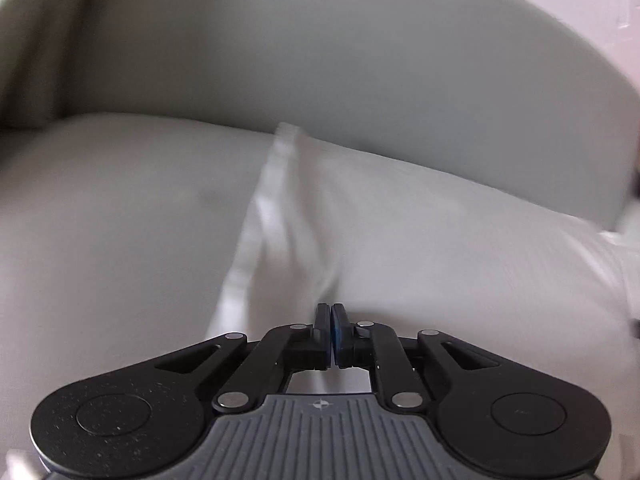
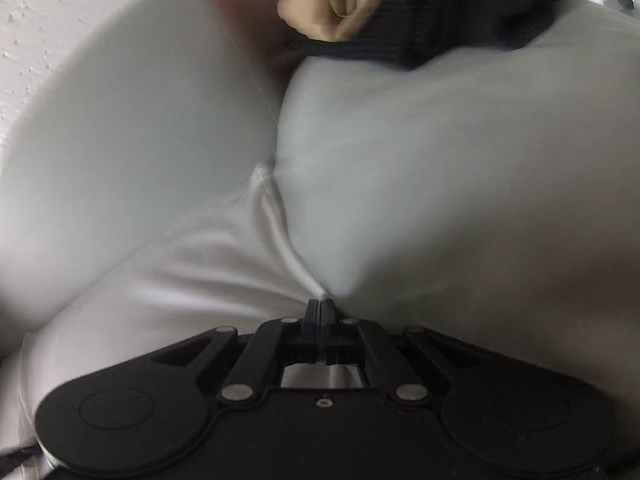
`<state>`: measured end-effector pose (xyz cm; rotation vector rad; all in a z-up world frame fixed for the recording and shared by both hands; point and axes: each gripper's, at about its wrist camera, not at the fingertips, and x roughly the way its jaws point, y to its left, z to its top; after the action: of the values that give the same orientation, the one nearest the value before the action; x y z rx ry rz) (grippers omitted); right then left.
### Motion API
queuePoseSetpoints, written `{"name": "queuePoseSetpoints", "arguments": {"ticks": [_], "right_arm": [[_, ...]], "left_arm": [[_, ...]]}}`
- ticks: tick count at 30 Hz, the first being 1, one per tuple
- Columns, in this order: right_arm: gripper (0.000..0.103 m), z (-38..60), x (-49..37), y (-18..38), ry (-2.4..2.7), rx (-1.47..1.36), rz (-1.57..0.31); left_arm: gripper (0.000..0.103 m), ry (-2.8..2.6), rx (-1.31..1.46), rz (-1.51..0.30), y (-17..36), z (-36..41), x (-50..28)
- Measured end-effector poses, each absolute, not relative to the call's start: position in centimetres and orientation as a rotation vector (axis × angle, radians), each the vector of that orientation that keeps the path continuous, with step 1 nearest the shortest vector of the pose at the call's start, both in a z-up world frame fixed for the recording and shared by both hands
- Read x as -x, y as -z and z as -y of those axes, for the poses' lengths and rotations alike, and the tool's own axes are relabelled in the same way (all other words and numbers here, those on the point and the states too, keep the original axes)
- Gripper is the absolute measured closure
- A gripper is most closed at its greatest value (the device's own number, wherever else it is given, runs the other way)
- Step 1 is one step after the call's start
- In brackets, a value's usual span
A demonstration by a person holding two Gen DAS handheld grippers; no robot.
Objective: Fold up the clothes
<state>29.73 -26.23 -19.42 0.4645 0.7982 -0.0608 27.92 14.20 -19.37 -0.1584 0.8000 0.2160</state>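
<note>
No readable text, label, brand or number is shown; only a small compass-like cross mark [image 1: 320, 403] is seen on the grey ribbed gripper housing [image 1: 320, 440], at six o'clock.

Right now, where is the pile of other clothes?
In the right wrist view the pile of other clothes sits at the top, right of centre, on the grey sofa cushion, beyond the white garment.

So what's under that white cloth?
The grey sofa seat shows around the white cloth. Whatever lies directly beneath is covered.
</note>
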Motion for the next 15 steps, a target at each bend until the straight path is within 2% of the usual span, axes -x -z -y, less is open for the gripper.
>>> {"name": "queuePoseSetpoints", "arguments": {"ticks": [4, 5, 11, 15], "right_arm": [[0.103, 22.3, -29.5, 18.1, 0.098, -0.188, -0.794], [0.1, 21.6, -29.3, 17.7, 0.106, -0.158, -0.789], [0.091, 24.2, -30.5, 15.0, 0.048, -0.465, -0.647], [0.09, 24.7, -34.4, 16.5, -0.121, -0.624, -0.673]], "left_arm": [[0.094, -0.297, 0.134, -0.815, 18.8, -15.9, -27.8], [0.094, -0.3, 0.133, -0.802, 18.2, -16.1, -27.6], [0.094, -0.213, 0.134, -0.674, 15.4, -15.5, -29.3], [0.092, -0.153, 0.097, -0.676, 15.9, -13.7, -33.1]]}}
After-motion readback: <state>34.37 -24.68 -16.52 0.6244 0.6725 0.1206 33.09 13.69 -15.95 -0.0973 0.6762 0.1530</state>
